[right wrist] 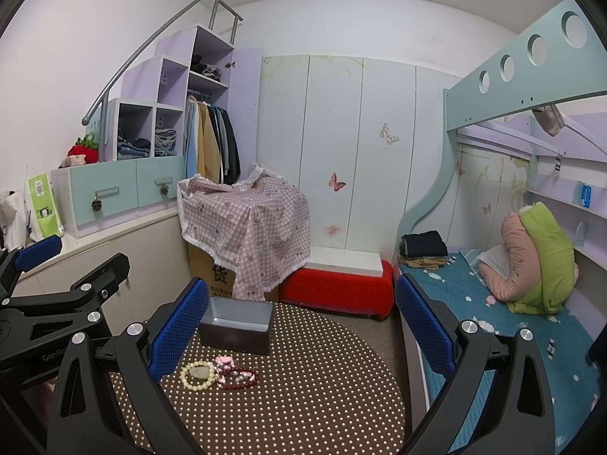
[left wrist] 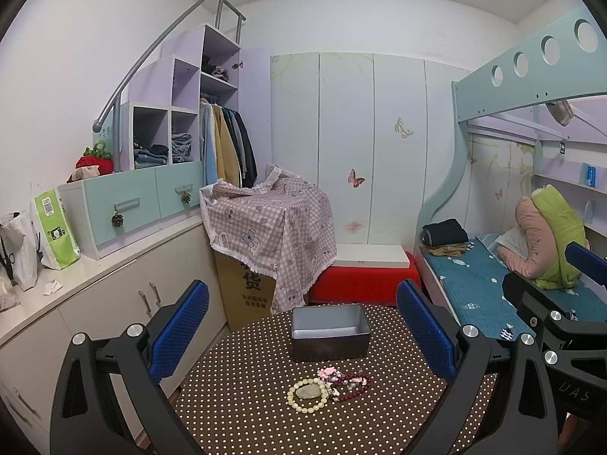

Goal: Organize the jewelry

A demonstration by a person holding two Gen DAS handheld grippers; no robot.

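Both tools, left tool [left wrist: 303, 341] and right tool [right wrist: 301, 335], are being held wide open, empty. Bracelets [left wrist: 328, 385] are lying tangled at 6 o'clock of the tin box [left wrist: 329, 331] on the surface [left wrist: 246, 409], so several could get dragged up together.

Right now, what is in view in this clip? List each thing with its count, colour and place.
table: 1, brown with white dots, foreground.
box: 1, grey, open, nothing seen inside, far side of table.
bracelets: cream beaded, dark red beaded and a pink piece, in a cluster on the table before the box.
carton: 1, brown, under pink checked cloth, behind table.
bench: 1, red, by wardrobe.
bed: 1, blue sheet, right.
left gripper: 1, blue pads, open, above table.
right gripper: 1, blue pads, open, above table.
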